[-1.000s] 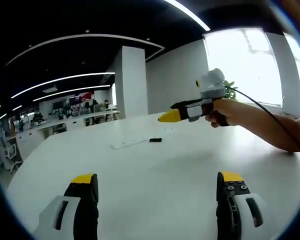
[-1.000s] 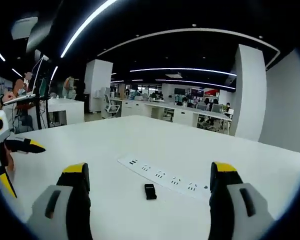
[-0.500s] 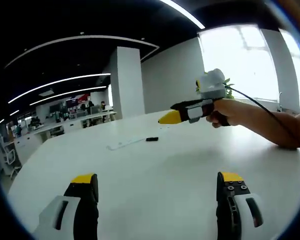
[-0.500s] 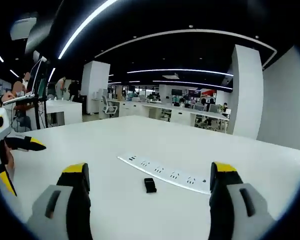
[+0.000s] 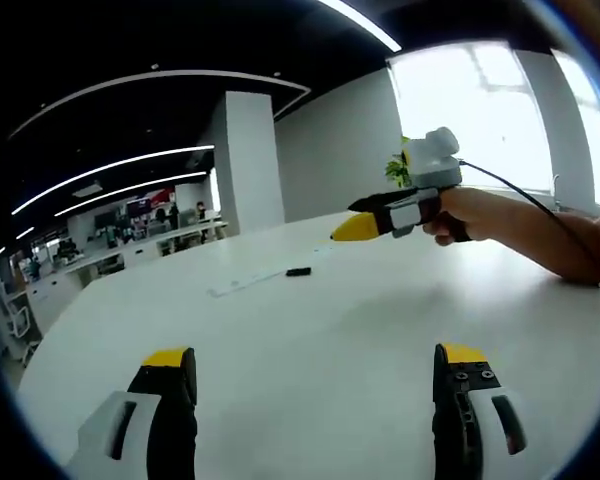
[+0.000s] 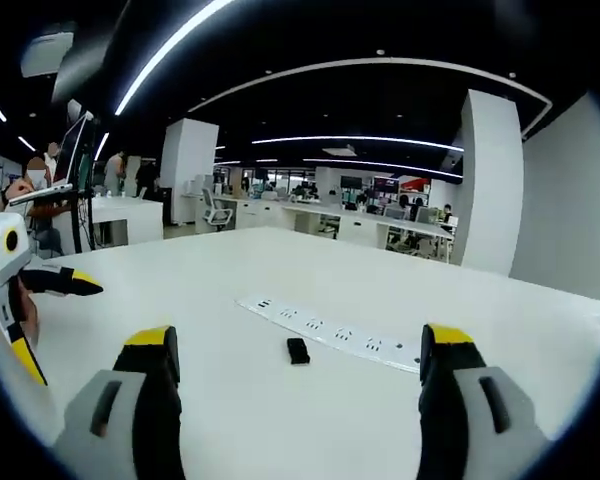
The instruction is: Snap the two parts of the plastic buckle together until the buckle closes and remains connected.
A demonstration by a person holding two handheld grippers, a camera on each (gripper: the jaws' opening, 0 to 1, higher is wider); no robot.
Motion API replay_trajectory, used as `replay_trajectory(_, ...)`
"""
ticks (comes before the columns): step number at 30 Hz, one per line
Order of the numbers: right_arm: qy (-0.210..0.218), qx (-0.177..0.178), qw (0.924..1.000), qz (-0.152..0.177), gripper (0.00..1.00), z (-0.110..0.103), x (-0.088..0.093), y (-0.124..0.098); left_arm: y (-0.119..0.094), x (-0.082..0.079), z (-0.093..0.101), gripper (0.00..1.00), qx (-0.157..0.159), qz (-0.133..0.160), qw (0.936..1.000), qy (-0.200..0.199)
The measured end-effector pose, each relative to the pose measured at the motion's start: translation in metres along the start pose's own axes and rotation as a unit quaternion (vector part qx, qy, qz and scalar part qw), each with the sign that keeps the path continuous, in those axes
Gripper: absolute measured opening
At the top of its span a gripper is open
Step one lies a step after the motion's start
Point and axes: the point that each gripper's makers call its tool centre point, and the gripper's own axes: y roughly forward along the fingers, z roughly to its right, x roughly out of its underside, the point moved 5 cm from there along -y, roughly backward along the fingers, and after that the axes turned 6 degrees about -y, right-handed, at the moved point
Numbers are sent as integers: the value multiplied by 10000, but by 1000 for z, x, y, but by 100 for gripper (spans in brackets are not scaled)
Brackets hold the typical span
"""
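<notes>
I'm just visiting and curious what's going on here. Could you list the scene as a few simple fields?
surface: white table
target: small black buckle lying on the table, untouched
beside it: white power strip, just beyond the buckle
left gripper: open, above bare table
right gripper: open, pointed at the buckle
holder: a person's hand grips the right gripper

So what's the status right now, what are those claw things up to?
Both hand-held grippers open, empty: left, right. Black buckle untouched on white table, beside power strip. Nothing in the way.
</notes>
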Motion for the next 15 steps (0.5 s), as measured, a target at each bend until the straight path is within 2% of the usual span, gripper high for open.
replay_trajectory(5,-8,21,10000,-57,100,6,5,-5,-1,0,1,100,-31,-5,10000,-21)
replay_trajectory(15,-62,17,9999,-132,100,3,12,-25,-3,-3,-1,100,-68,98,9998,-177)
